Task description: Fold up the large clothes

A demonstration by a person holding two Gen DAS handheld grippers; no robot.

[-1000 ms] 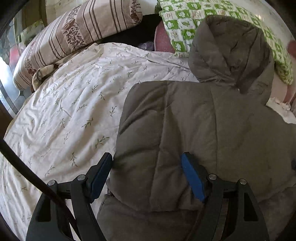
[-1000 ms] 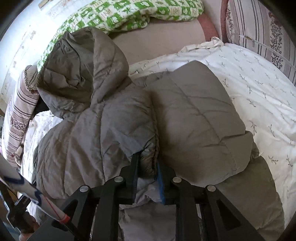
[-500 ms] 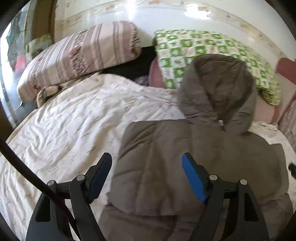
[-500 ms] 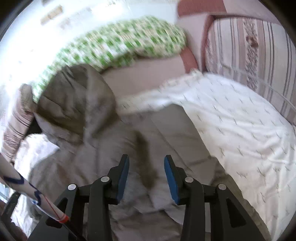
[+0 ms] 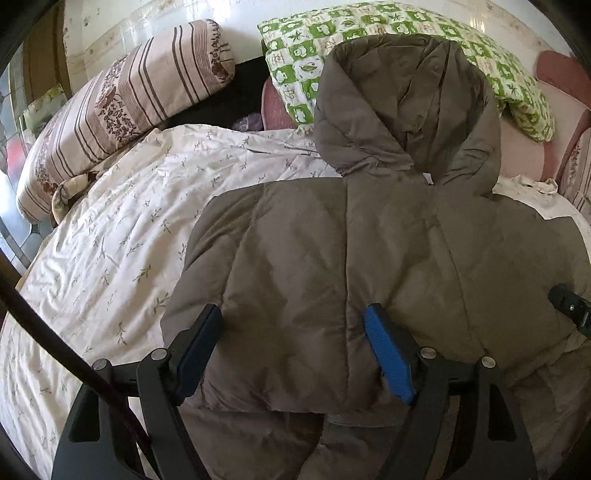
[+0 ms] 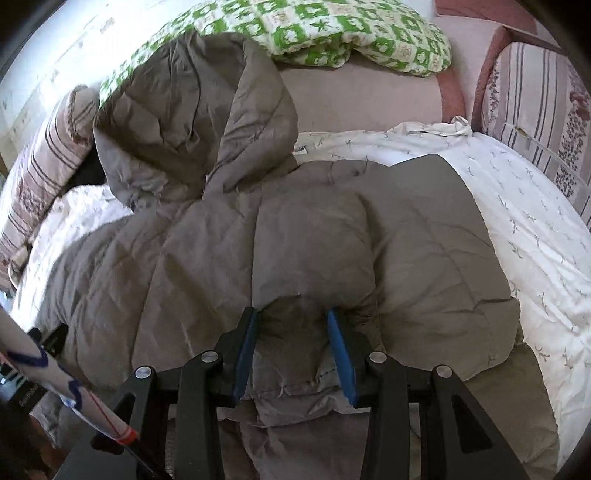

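A white leaf-print bedspread point(image 5: 110, 240) filled the frame, and the grey-brown hooded puffer jacket point(image 5: 351, 240) lay across its centre, sleeves folded in, hood reaching the green checked pillow point(image 5: 295, 55) at upper centre. The left gripper point(image 5: 295, 350) angled down at the lower edge, jaws wide and unclenched astride a folded sleeve. The right gripper point(image 6: 291, 347), likewise tilted down, had just been opening; a puffed fold sat between its fingers, though whether they pressed it was hard to tell.

bed point(image 5: 110, 258): white leaf-print sheet | on it: grey hooded jacket point(image 5: 332, 266) spread flat, hood point(image 5: 402, 110) toward headboard, over green checked pillow point(image 5: 369, 33) | striped pillow point(image 5: 122, 107) at far left corner | second striped pillow point(image 6: 543, 110) at right edge
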